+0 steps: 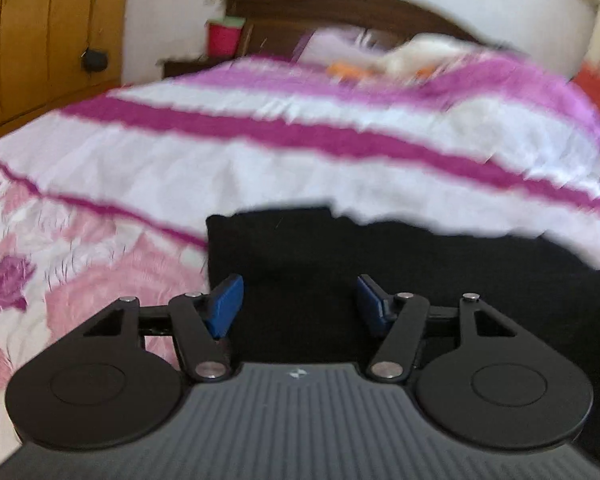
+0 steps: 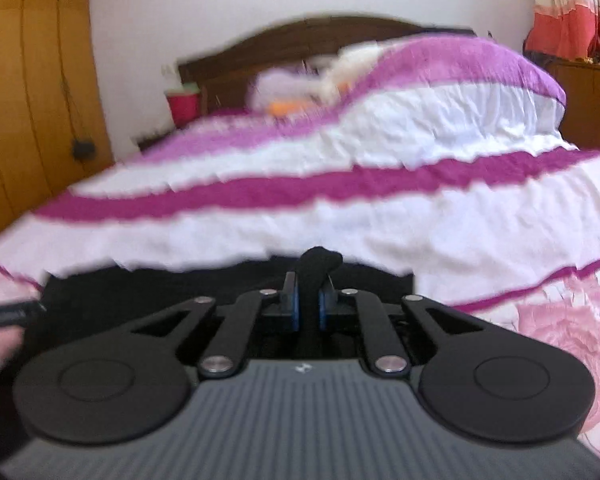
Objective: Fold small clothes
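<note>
A black garment (image 1: pixel 380 256) lies on the bed's pink and white cover, near the front edge. My left gripper (image 1: pixel 299 300) is open with its blue pads (image 1: pixel 226 304) wide apart, hovering low over the garment's left part. In the right wrist view the same black garment (image 2: pixel 140 284) spreads under my right gripper (image 2: pixel 309 300). The right gripper is shut on a bunched fold of the black garment (image 2: pixel 320 260) that sticks up between its pads.
A striped magenta and white quilt (image 1: pixel 300 132) is heaped across the bed behind the garment. A dark headboard (image 1: pixel 340 8), pillows and a red box (image 1: pixel 222 38) are at the back. A wooden wardrobe (image 1: pixel 40 40) stands left. The left gripper's tip (image 2: pixel 12 314) shows at left.
</note>
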### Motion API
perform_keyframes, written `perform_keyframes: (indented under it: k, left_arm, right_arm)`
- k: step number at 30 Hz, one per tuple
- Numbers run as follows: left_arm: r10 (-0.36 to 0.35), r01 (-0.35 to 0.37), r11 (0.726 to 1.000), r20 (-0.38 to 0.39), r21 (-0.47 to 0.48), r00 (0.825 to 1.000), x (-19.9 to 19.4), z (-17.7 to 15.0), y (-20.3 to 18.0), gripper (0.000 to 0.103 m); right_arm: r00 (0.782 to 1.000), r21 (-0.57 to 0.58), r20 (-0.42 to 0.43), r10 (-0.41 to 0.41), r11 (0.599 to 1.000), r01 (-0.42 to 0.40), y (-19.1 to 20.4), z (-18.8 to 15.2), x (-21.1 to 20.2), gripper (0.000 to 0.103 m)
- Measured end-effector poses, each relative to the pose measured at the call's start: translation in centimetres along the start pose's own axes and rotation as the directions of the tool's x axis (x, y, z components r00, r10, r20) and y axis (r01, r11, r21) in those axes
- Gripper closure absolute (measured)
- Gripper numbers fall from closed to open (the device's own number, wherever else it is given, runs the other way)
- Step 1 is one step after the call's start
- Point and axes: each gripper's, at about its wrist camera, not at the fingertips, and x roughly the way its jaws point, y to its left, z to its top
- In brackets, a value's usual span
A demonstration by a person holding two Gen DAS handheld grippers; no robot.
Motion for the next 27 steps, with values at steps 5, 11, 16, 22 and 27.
perform_keyframes:
  k: [5, 11, 16, 22, 27]
  left_arm:
    - [0.026, -0.026, 0.999, -0.003, -0.043, 1.0, 1.1, -0.8, 1.4, 0.033]
    - [0.019, -0.02, 0.999, -0.016, -0.038, 1.0, 1.6, -1.0, 1.9, 0.031]
    - [-0.022, 0.021, 1.0, -0.043, -0.009, 0.999, -1.3, -0.6, 2.2, 0.031]
    - [-0.041, 0.043, 0.998, -0.062, 0.041, 0.997, -6.9, -1.3, 2.8, 0.03]
    - [-0.045, 0.049, 0.998, -0.076, 0.045, 0.996, -11.4, -2.6, 3.7, 0.03]
  right_arm:
    - [0.997, 0.054, -0.07, -0.008, 0.998, 0.012, -1.6, -2.8, 3.2, 0.091]
    - [0.997, 0.092, -0.069, 0.021, 0.996, -0.015, -2.3, -2.7, 3.2, 0.089]
    - [0.998, 0.144, -0.057, -0.006, 0.989, 0.014, -2.4, -2.4, 0.4, 0.076]
    - [0.999, 0.162, -0.02, 0.045, 0.986, -0.041, -2.6, -2.7, -4.8, 0.072]
    - [0.998, 0.162, -0.02, 0.057, 0.985, -0.053, -2.0, -3.5, -8.9, 0.072]
